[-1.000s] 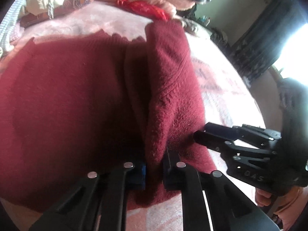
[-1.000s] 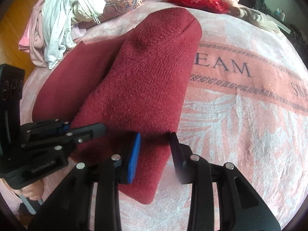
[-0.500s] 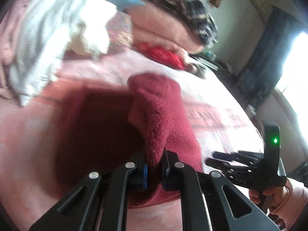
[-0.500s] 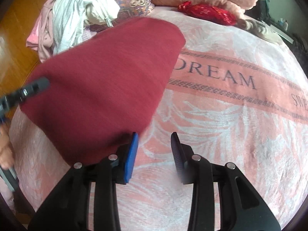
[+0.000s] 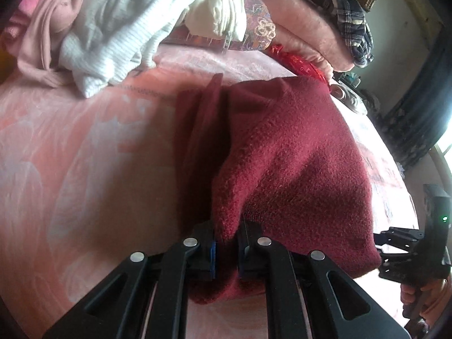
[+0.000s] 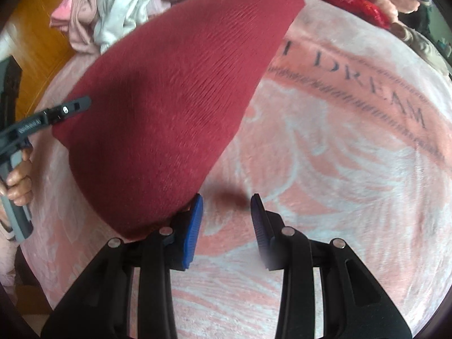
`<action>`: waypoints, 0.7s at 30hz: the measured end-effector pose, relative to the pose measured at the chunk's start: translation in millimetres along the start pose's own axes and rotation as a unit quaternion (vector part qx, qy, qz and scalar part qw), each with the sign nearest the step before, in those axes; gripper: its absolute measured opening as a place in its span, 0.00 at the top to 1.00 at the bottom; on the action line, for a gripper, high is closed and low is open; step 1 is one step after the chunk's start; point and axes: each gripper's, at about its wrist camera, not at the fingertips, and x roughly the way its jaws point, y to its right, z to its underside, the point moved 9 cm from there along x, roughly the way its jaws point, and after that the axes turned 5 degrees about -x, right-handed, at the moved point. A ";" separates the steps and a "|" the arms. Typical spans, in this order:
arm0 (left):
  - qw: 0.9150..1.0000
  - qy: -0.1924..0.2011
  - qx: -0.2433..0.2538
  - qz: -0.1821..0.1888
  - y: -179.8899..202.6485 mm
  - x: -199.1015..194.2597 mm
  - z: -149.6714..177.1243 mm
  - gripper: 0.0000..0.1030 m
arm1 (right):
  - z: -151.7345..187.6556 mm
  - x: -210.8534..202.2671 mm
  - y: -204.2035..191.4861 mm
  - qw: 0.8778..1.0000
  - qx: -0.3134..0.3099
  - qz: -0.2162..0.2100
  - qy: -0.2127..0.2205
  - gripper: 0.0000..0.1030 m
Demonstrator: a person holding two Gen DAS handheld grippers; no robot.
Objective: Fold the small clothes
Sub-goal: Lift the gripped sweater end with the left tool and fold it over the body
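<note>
Wool fills the gap in my left gripper (image 5: 227, 250): its pads are clamped on a bunched edge of the dark red knitted garment (image 5: 296, 169), and I hold it there so the cloth hangs lifted off the bed (image 5: 84, 155) and can be carried over for a fold. From the right wrist view the same garment (image 6: 169, 107) slopes up as one taut sheet, with the left gripper (image 6: 73, 106) at its far corner.

My right gripper (image 6: 226, 220) has just been opening; its jaws stand apart with nothing between them, only the pink blanket (image 6: 325, 183) with its printed lettering below. Its blue pad (image 6: 193, 226) sits just beside the garment's lower corner, so I judge I have let that corner go to free this hand for smoothing or a new hold.

Further out, a heap of unfolded clothes (image 5: 113, 28) in white and pale pink lies at the head of the bed, beside a stack of pink bedding (image 5: 305, 34) with a plaid cloth (image 5: 339, 8) on top. I keep the garment clear of them so the fold lands on open blanket.
</note>
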 end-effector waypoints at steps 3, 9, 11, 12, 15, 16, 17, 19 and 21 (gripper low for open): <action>1.000 0.011 -0.004 0.012 4.7 -14.2 -5.3 0.90 | -2.7 -1.1 -2.8 1.000 0.001 -0.002 0.001 0.64; 0.997 0.071 0.016 0.025 8.3 -64.9 -25.1 0.90 | -7.8 -5.4 -14.7 1.000 -0.011 -0.004 0.009 0.64; 0.997 0.073 0.026 0.009 -2.0 -65.8 -24.6 0.90 | -7.2 -1.6 -16.0 1.000 -0.007 -0.008 0.002 0.64; 0.998 0.064 0.027 -0.002 -9.8 -58.3 -21.6 0.90 | -7.8 1.4 -15.6 1.000 -0.005 -0.009 -0.002 0.64; 0.999 0.019 0.016 -0.032 -34.0 -21.9 -7.2 0.90 | -9.3 5.6 -16.1 1.000 -0.009 -0.006 -0.009 0.64; 0.999 0.011 0.012 -0.034 -37.9 -13.9 -1.9 0.89 | -11.1 4.1 -15.9 1.000 -0.009 -0.008 -0.008 0.64; 0.999 0.014 0.012 -0.035 -38.7 -11.1 0.4 0.89 | -13.5 2.5 -15.2 1.000 -0.008 -0.010 -0.007 0.64; 0.999 0.022 0.017 -0.030 -35.2 -16.7 -1.5 0.84 | -20.8 -8.1 -11.8 1.000 -0.002 -0.013 0.007 0.64; 0.999 0.022 0.015 -0.033 -34.8 -25.6 -3.9 0.67 | -27.9 -17.9 -10.5 1.000 0.001 -0.021 0.021 0.64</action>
